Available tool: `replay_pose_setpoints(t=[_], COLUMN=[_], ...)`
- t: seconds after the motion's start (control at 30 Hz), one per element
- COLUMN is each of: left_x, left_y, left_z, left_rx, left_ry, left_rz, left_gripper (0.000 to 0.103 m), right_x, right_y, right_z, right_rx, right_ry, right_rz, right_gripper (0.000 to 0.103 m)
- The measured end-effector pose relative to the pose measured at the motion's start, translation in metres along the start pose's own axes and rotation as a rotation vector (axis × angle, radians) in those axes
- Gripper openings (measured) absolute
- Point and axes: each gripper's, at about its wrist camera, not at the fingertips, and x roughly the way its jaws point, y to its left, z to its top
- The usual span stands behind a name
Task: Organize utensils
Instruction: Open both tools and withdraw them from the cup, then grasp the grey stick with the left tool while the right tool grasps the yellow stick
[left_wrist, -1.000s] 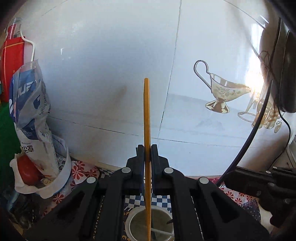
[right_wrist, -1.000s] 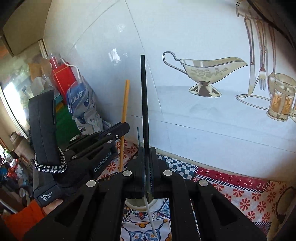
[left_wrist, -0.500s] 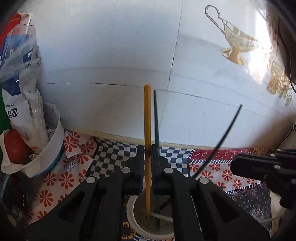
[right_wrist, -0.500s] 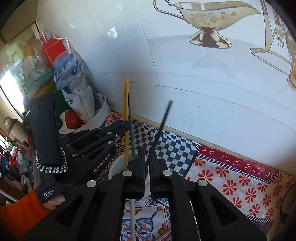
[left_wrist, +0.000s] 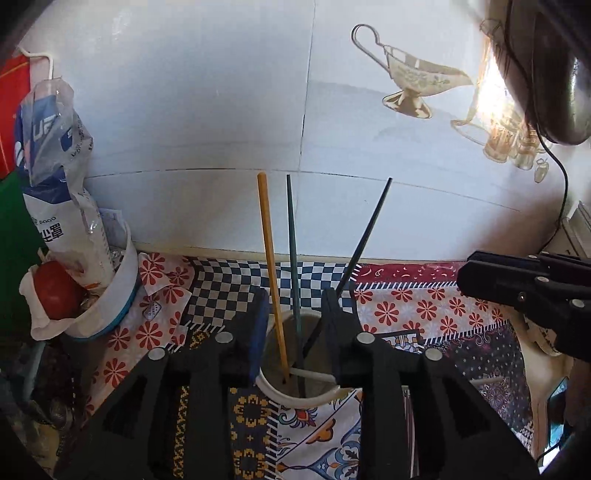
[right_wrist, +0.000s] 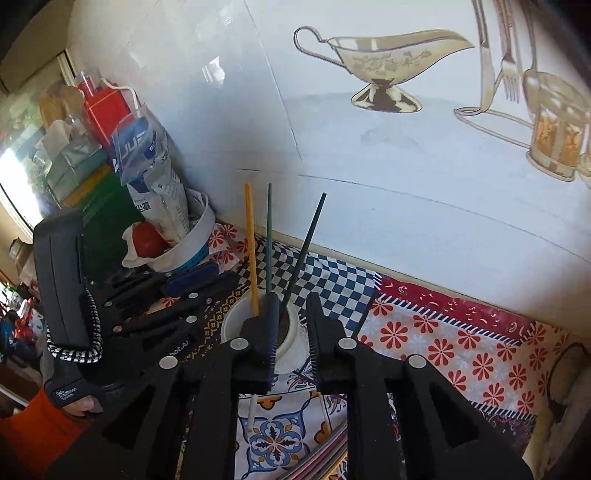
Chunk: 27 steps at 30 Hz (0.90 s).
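Both grippers have been opened since a second ago, and the sticks once clamped are now released. Three sticks are counted in one white cup (left_wrist: 295, 397): an orange stick (left_wrist: 271, 266), a green stick (left_wrist: 292, 251) and a dark stick (left_wrist: 364, 236) tilted toward 1 o'clock. The left gripper (left_wrist: 291, 317) is spread wide, holding nothing, with the cup seen between its fingers. The right gripper (right_wrist: 293, 325) is likewise parted and empty, the cup at 11 o'clock.

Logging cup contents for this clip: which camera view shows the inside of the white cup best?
The left wrist view: it looks down into the white cup, showing where the orange chopstick lands. In the right wrist view, the right hand-held gripper hides most of the cup's opening.
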Motion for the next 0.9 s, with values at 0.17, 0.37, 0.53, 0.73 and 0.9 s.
replay_pose_setpoints(t=[0.17,0.37,0.53,0.73,0.9], left_x=[-0.038,-0.076,-0.094,-0.081,-0.067], left_y=[-0.003,-0.003,-0.003,-0.005,-0.015], left_z=[-0.007,-0.024,-0.045,-0.077,-0.107], left_rx=[0.023,0.040,0.063,0.103,0.134], left_ry=[-0.024,-0.038,-0.026,0.060,0.135], left_rz=[0.007,0.037,0.065,0.069,0.041], left_gripper=[0.061,0.084,0.088,0.088,0.088], right_x=[-0.034,-0.071,-0.085,-0.080,-0.066], right_y=[0.003,0.007,0.008,-0.006,-0.013], right_z=[-0.012,-0.036,-0.062,-0.101,-0.139], right_rx=[0.019,0.040,0.062,0.135,0.173], right_ry=[-0.066,-0.129,-0.126,-0.060,0.023], right_rz=[-0.061,-0.131,-0.190,-0.244,-0.298], right_gripper=[0.037,0.052,0.056,0.056,0.056])
